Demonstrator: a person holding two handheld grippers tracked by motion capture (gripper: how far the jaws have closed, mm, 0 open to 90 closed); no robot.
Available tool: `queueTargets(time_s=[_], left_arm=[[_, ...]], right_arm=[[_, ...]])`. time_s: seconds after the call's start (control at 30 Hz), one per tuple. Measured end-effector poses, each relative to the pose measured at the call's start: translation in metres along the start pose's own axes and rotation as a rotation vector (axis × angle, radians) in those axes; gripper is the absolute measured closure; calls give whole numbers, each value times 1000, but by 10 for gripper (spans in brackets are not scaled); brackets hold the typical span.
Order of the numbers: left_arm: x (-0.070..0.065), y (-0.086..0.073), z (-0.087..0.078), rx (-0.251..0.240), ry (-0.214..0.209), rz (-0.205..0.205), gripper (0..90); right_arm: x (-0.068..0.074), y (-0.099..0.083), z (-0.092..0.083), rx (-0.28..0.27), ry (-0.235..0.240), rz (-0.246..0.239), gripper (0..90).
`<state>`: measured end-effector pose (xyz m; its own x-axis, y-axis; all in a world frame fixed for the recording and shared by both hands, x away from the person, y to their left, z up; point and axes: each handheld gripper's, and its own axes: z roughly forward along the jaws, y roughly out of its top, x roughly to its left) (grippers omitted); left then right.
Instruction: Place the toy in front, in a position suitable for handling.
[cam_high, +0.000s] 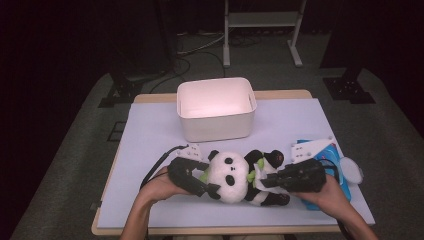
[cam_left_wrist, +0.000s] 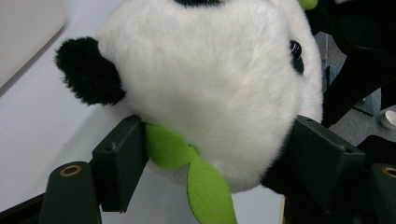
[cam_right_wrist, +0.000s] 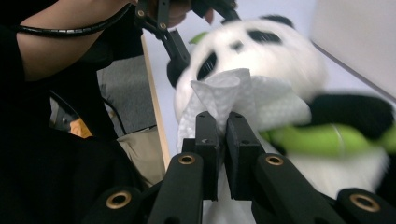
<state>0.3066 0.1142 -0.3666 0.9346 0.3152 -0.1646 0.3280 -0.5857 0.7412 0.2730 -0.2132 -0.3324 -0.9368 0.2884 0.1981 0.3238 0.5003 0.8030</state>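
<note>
Near the front edge of the desk (cam_high: 150, 130), about midway along it, a panda plush (cam_high: 235, 177) is lying on its back and being wiped. Its head is clamped by the left gripper (cam_high: 205, 182), whose jaws are spread wide on either side of the white fur, the pads (cam_left_wrist: 119, 161) pressing in just below a black ear, with a green ribbon (cam_left_wrist: 196, 177) trailing beside one pad. The right gripper (cam_high: 267, 181) is pressed almost together on a bunched white tissue (cam_right_wrist: 243, 100), which is held against the plush at its neck and chest. A white bin (cam_high: 216, 107) stands apart near the back edge, and a blue tissue pack (cam_high: 327, 160) lies by the right edge under the right hand.

The step in hand is judged to be cleaning the toy with the tissue. For it to be done well, the head should be kept firmly braced so that the soft body is not dragged along with each stroke. The tissue should be pinched deep enough that it is not pulled free by the fur, and short strokes along the pile are advised. The ribbon should be avoided, since it could be snagged and tugged loose.
</note>
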Motion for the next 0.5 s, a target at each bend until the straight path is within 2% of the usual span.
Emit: queueTargets(time_s=[0.13,0.23,0.5], left_arm=[[-1,0,1,11,7,1,233],[1,-1,2,18,13,-15,233],[-1,2,2,7,11,-9,233]], right_arm=[[2,18,23,45,8,-42,838],[1,26,35,50,17,-54,838],[13,51,47,30,53,-116,838]])
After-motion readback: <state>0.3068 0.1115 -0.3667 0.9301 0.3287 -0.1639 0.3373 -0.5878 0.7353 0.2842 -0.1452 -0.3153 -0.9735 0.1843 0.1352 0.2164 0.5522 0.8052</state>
